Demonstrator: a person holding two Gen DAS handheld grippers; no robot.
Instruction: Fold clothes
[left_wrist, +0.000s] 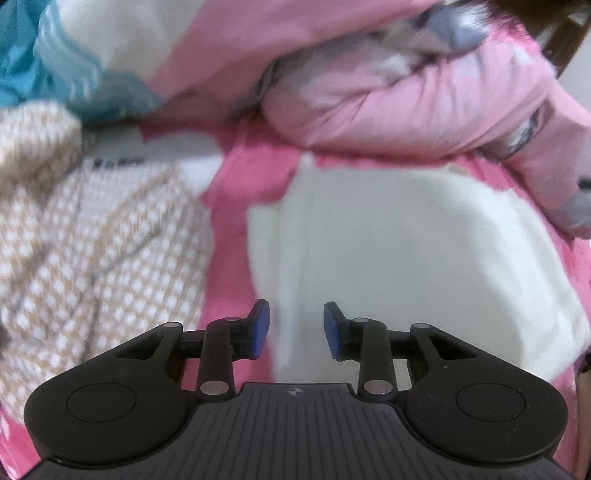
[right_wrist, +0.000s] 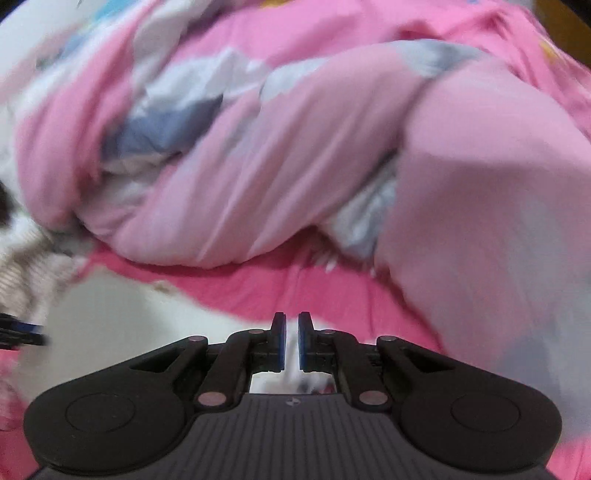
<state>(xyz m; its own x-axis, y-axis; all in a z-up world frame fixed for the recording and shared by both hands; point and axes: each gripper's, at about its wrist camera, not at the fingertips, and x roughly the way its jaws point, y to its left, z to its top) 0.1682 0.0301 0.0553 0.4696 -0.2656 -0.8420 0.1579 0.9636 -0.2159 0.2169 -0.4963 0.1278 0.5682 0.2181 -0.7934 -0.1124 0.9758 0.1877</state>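
Left wrist view, from the left edge: a tan-and-white knit garment (left_wrist: 85, 236) lies rumpled, not folded. Above it, a bit of teal cloth (left_wrist: 22, 74) in the corner. Next, a strip of bright pink bed sheet (left_wrist: 236, 206). Then the white garment (left_wrist: 424, 266), spread fairly flat on the bed, its edges rounded; it looks part-folded, though blur hides any crease. Behind and to the right, a bunched pale pink quilt (left_wrist: 388, 103) with grey-blue patches.

Left gripper (left_wrist: 295, 330): jaws part-open, nothing between them, hanging over the near left edge of the white garment. Whether they touch the cloth I cannot tell.

Right wrist view, from the left: the knit garment shows again at the edge, then the white garment just ahead of the gripper, pink sheet beyond, quilt filling the top and right. Picture heavily smeared.

Right gripper (right_wrist: 291, 341): jaws nearly closed, a thin slit between the pads, no cloth seen pinched in it.

Judgement: task early to midway. White garment perhaps partly done and released; knit and teal pieces wait. No finished stack in sight.
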